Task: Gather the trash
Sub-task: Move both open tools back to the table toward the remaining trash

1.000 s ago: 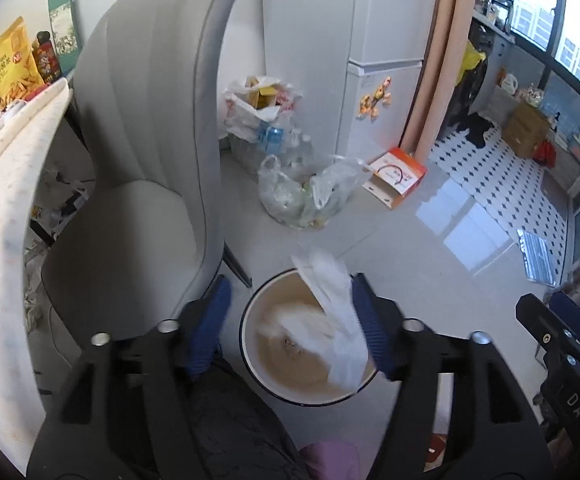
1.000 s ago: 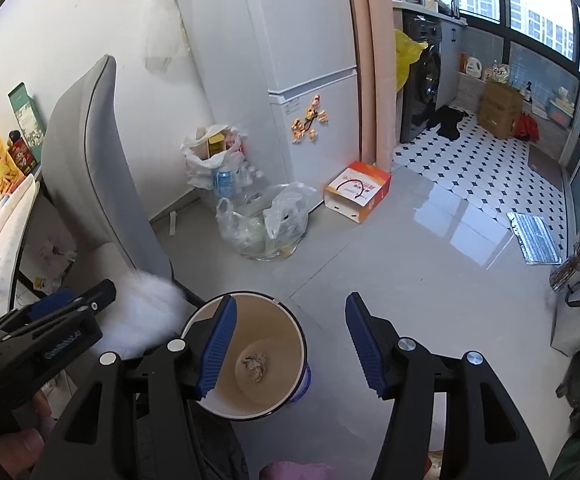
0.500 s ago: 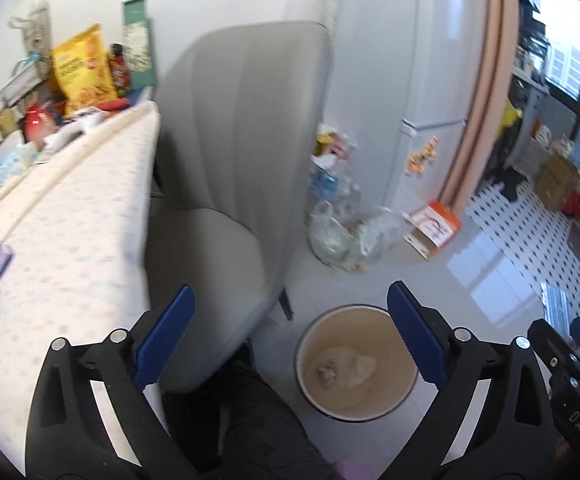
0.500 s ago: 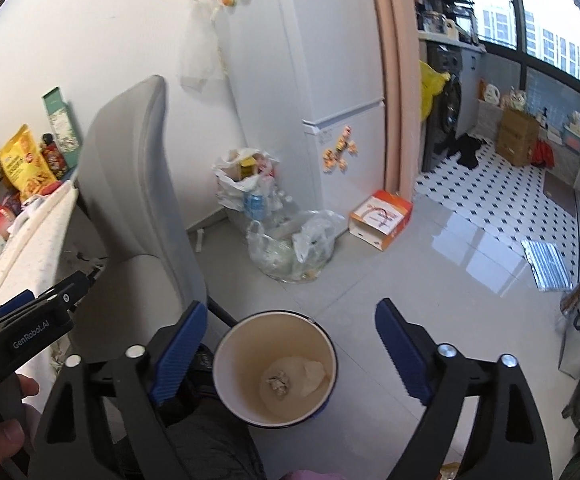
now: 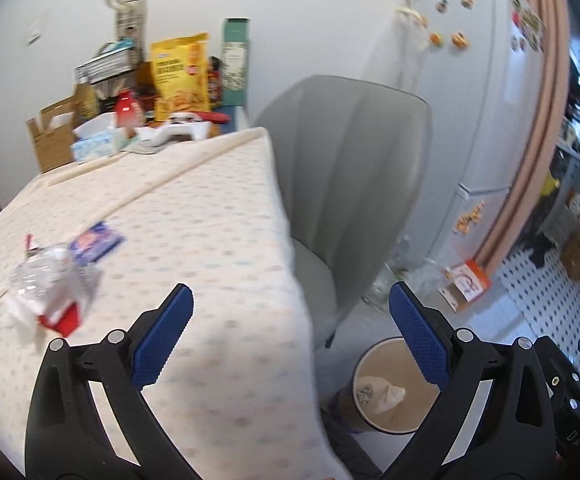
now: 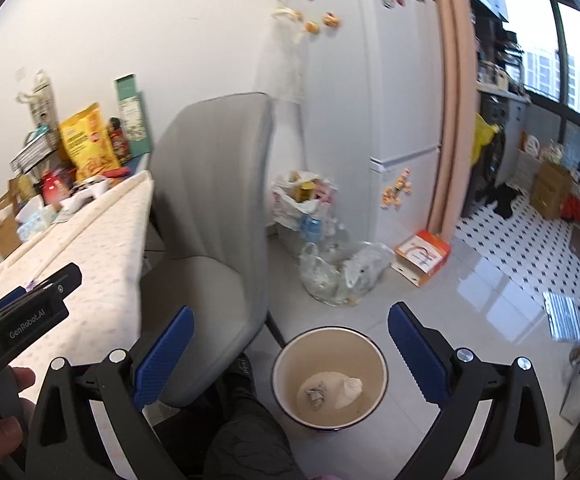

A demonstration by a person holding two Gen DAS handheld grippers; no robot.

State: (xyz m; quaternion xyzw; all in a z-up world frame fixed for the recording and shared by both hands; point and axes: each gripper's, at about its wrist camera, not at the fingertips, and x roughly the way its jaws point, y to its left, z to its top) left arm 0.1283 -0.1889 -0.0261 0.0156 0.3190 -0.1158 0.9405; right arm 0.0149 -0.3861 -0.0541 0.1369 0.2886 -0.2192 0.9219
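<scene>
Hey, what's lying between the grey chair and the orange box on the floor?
In the right wrist view, a clear plastic bag of bottles sits on the floor between the grey chair and the orange box.

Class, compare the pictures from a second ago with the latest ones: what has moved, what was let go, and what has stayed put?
The left gripper let go of the white tissue, which now lies in the bin. Both views swung up from the bin toward the table. The right gripper is empty and its jaws are opening. Bin, grey chair, fridge and floor bags stayed put.
</scene>
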